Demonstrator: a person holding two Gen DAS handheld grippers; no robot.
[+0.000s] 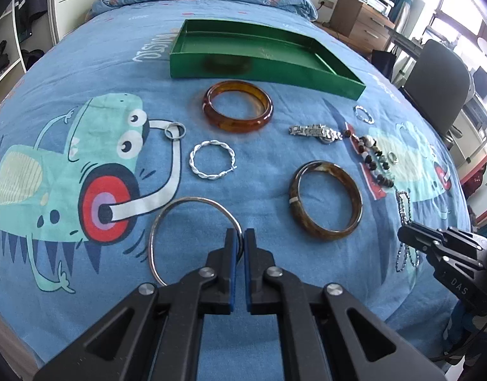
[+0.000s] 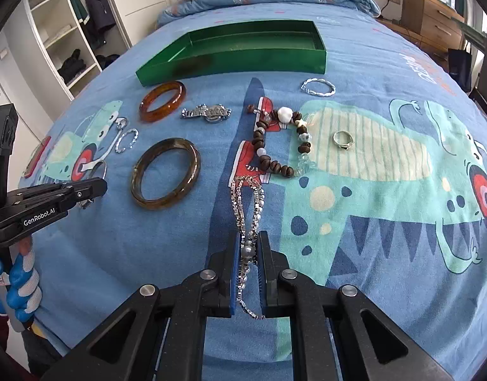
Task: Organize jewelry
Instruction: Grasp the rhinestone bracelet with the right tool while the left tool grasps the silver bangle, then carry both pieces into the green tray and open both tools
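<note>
Right gripper [image 2: 247, 247] pinches the silver chain necklace [image 2: 247, 197], whose long axis runs straight away from the fingers toward the beaded bracelet [image 2: 276, 146]. Left gripper [image 1: 240, 241] is closed on the thin silver bangle [image 1: 167, 222] lying flat on the bedspread [image 1: 275, 285]. Beyond, the green tray [image 2: 230, 66] holds nothing.

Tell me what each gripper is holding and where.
Left gripper pinches the thin silver bangle at its near-right rim; right gripper clamps the silver chain necklace near its near end.
</note>
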